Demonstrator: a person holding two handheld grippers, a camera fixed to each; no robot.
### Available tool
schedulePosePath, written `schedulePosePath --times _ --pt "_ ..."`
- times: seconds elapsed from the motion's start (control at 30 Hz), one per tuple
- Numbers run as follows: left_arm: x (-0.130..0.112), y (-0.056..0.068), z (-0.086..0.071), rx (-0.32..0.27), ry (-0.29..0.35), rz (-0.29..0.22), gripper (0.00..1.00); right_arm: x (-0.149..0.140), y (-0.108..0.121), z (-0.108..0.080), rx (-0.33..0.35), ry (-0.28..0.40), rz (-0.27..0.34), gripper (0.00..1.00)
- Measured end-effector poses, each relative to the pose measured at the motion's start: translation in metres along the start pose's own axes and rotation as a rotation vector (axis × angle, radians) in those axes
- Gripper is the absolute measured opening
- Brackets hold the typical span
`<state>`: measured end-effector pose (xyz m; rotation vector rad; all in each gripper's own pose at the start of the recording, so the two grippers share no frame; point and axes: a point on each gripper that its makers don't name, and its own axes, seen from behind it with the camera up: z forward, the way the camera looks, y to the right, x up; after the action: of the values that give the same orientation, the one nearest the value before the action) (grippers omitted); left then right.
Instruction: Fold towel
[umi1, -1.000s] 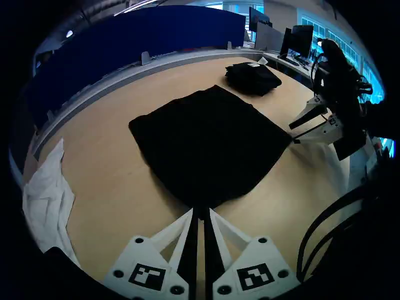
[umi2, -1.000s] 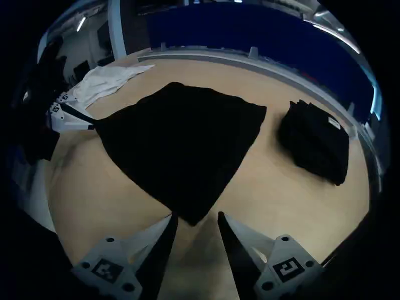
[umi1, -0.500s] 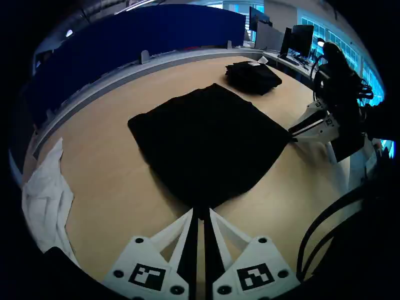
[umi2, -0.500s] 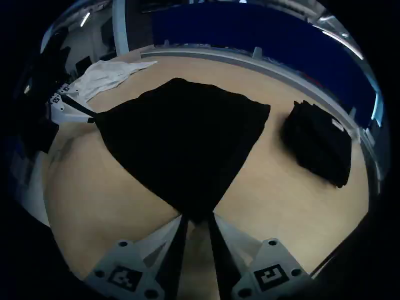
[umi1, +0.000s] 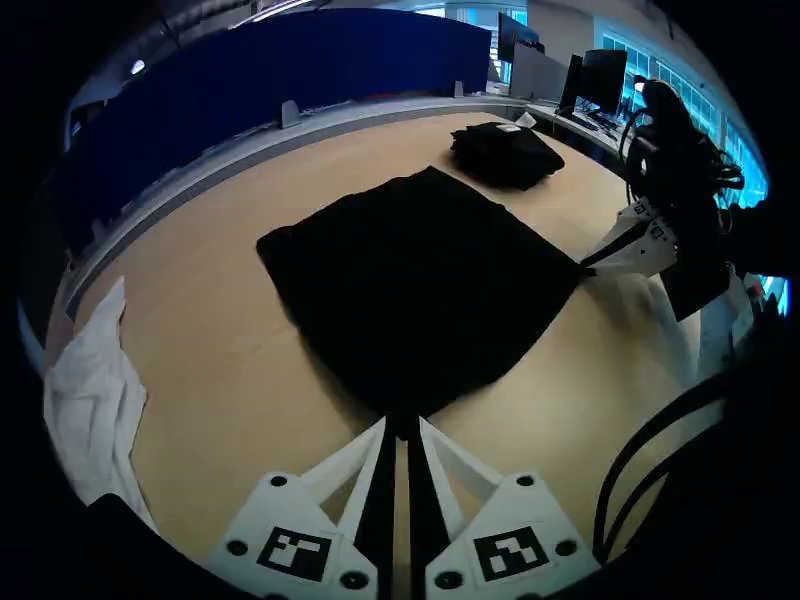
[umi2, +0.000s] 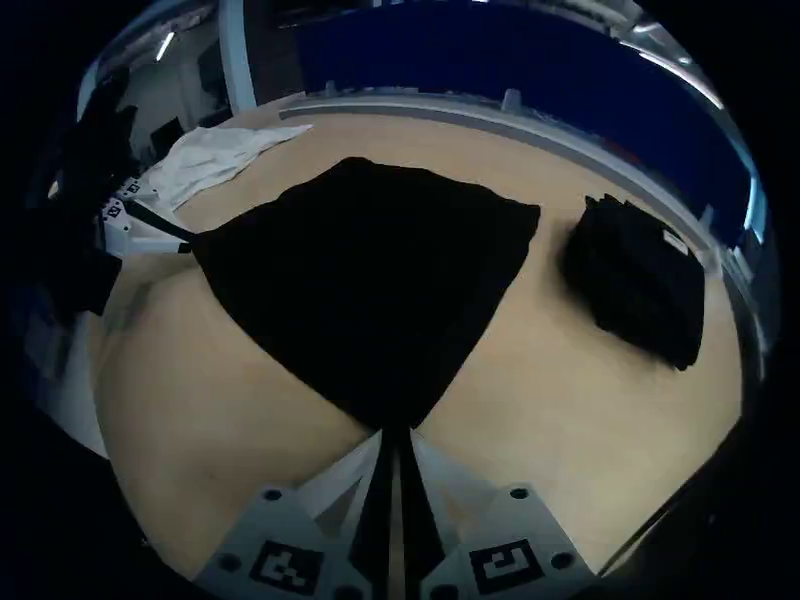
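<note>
Item: black towel (umi2: 370, 290). One corner is clamped by the left tool (umi1: 402, 425); another is now clamped by the right tool (umi2: 397, 435), previously apart. Folding can be started.

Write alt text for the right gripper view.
The right hand-held gripper pinches the near corner of a black towel spread flat on a wooden table. The left hand-held gripper holds another corner; a folded dark stack lies at right.
</note>
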<state>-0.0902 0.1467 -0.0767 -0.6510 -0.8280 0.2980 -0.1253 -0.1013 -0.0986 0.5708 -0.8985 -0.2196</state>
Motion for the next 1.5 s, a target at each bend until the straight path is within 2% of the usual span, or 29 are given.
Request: schedulePosePath --times 0.27,0.47,0.67,0.9,1.1,1.5 --pt "0.001 -0.003 -0.003 0.004 0.002 -0.002 0.07 0.016 0.006 -0.01 -0.005 0.029 0.028 0.04" --pt "0.004 -0.004 -0.01 0.008 0.009 -0.01 0.08 0.03 0.006 -0.025 0.0 0.046 0.031 0.04" --pt "0.011 -0.008 -0.024 0.017 0.028 -0.055 0.08 0.047 0.0 -0.052 0.006 0.07 0.016 0.03" --pt "0.021 -0.004 -0.048 0.019 0.051 -0.106 0.08 0.066 -0.005 -0.079 0.009 0.092 0.01 0.03" --pt "0.025 0.0 -0.064 0.021 0.055 -0.125 0.08 0.076 -0.01 -0.092 0.018 0.104 0.026 0.03" --pt "0.027 0.0 -0.075 0.03 0.05 -0.135 0.08 0.076 -0.023 -0.11 0.039 0.106 0.042 0.03"
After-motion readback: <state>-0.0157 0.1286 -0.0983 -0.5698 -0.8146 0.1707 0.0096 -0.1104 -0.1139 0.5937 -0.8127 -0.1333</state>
